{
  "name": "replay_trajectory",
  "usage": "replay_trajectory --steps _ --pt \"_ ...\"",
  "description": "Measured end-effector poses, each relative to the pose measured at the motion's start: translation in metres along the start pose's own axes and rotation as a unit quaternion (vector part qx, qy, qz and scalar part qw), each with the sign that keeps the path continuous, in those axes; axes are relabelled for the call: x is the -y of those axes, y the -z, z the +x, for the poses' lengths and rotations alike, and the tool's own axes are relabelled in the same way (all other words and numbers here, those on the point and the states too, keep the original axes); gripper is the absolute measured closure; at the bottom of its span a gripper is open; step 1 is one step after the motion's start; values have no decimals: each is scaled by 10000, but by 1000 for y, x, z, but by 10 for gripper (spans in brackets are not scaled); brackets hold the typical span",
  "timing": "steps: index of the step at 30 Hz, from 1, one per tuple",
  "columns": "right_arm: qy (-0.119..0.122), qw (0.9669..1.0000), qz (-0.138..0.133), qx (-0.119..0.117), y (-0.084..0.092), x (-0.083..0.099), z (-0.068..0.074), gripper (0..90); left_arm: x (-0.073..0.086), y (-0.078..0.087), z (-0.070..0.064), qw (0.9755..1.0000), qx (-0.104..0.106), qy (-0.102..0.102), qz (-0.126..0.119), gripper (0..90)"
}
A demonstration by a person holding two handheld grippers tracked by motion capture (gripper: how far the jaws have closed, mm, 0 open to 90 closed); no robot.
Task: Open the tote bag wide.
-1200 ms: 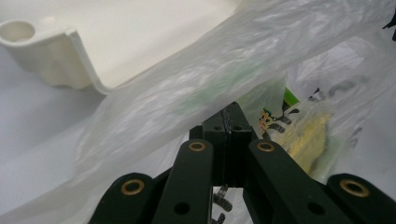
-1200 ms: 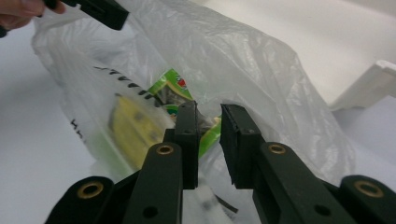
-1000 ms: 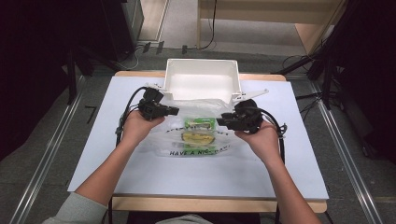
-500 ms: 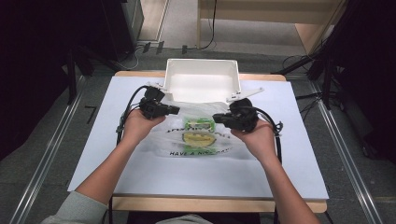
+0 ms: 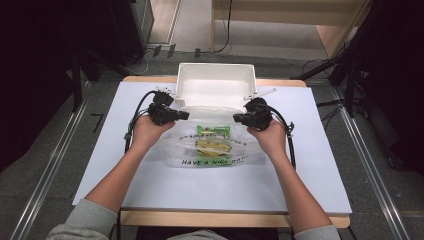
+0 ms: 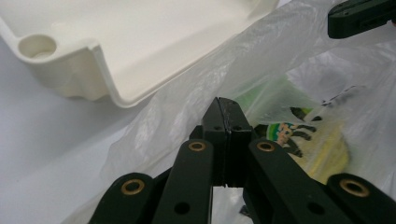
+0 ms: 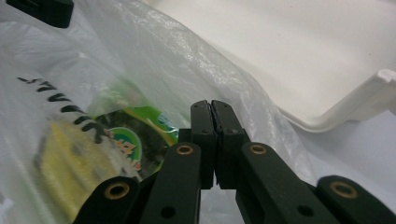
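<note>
You have both grippers, left (image 5: 186,115) and right (image 5: 236,118), pinched shut on the bag (image 5: 212,147) mouth's two sides, spreading it toward the tub (image 5: 215,75) at the table's far edge.

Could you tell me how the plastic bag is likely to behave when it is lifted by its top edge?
The bag looks thin and crinkled, so it would probably sag. The packets inside may slide toward the bottom.

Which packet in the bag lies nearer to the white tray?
The green packet. It lies at the far end of the bag, toward the tray; the yellow packet lies closer to the person.
</note>
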State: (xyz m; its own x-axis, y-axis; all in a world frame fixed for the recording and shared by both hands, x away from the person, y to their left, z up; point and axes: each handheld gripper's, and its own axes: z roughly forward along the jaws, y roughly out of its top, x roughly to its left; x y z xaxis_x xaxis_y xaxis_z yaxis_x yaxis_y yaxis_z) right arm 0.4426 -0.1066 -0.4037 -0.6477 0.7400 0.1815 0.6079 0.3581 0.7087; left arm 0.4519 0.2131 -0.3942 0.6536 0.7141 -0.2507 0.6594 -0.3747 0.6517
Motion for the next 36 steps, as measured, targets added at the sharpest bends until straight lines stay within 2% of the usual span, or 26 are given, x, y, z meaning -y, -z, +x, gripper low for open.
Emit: replay_trajectory --steps 5,6,8,12,19,22,23,28,31,33,34,36 --pt "-22 10000 5 90 -15 3 -6 900 7 -10 9 9999 -39 118 56 900" --pt "51 9999 6 105 -19 3 -8 900 9 -13 12 9999 -42 129 87 900" --pt "-1 9998 72 167 -26 5 -10 900 12 -17 15 9998 -44 198 81 900" --pt "-44 9998 86 171 -40 10 -16 900 18 -25 23 9994 19 296 159 900" --pt "-102 9998 147 114 -52 18 -22 900 31 -35 31 9991 49 368 184 900" --pt "-76 9996 230 134 -54 21 -21 900 37 -39 33 9990 -23 364 256 900" --pt "-21 9996 223 152 -55 22 -21 900 39 -40 34 9990 -22 386 233 900" --pt "-38 9994 278 187 -58 29 -22 900 42 -42 35 9990 -114 373 207 900" --pt "-7 9994 277 222 -58 34 -27 900 42 -41 34 9989 -334 264 212 900" --pt "-37 9992 266 300 -55 35 -29 900 42 -39 34 9985 -455 211 229 900" --pt "26 9988 251 431 -54 37 -30 900 43 -39 35 9983 -473 259 213 900" --pt "16 9984 228 509 -51 39 -33 900 44 -37 38 9980 -493 341 189 900"
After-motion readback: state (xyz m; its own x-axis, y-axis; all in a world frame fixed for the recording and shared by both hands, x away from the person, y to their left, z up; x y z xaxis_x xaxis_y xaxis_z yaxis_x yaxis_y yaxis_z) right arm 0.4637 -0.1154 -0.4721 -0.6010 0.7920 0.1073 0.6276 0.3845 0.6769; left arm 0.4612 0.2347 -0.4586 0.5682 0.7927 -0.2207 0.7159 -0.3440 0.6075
